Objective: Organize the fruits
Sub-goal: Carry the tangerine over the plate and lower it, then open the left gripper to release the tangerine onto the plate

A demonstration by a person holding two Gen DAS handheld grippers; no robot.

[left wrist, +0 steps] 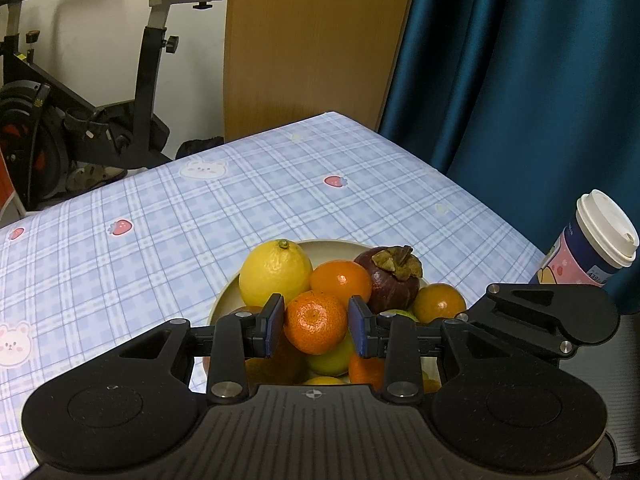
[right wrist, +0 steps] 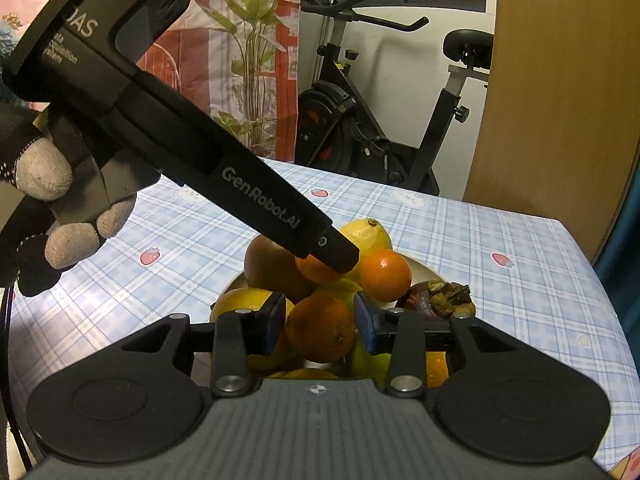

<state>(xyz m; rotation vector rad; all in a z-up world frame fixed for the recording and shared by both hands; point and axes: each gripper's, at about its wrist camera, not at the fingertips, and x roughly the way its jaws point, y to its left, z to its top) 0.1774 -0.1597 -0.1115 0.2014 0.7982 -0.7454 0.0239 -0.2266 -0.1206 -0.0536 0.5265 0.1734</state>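
Note:
A cream bowl (left wrist: pixel 332 245) on the checked tablecloth holds a heap of fruit: a lemon (left wrist: pixel 276 272), several oranges, a dark mangosteen (left wrist: pixel 390 280) and something green underneath. My left gripper (left wrist: pixel 316 320) is shut on a small mandarin (left wrist: pixel 316 332) at the top of the heap, both blue pads against its sides. In the right wrist view, my right gripper (right wrist: pixel 320 326) is shut on another orange (right wrist: pixel 320 334) at the near side of the bowl (right wrist: pixel 420 264). The left gripper (right wrist: pixel 336 256) reaches in from the upper left there, its tip on the mandarin (right wrist: pixel 314 270).
A lidded paper cup (left wrist: pixel 600 240) stands at the table's right edge, close to the bowl. A gloved hand (right wrist: pixel 48 184) holds the left tool. An exercise bike (left wrist: pixel 80 120), a wooden panel (left wrist: pixel 312 40) and a blue curtain (left wrist: pixel 520 80) lie beyond the table.

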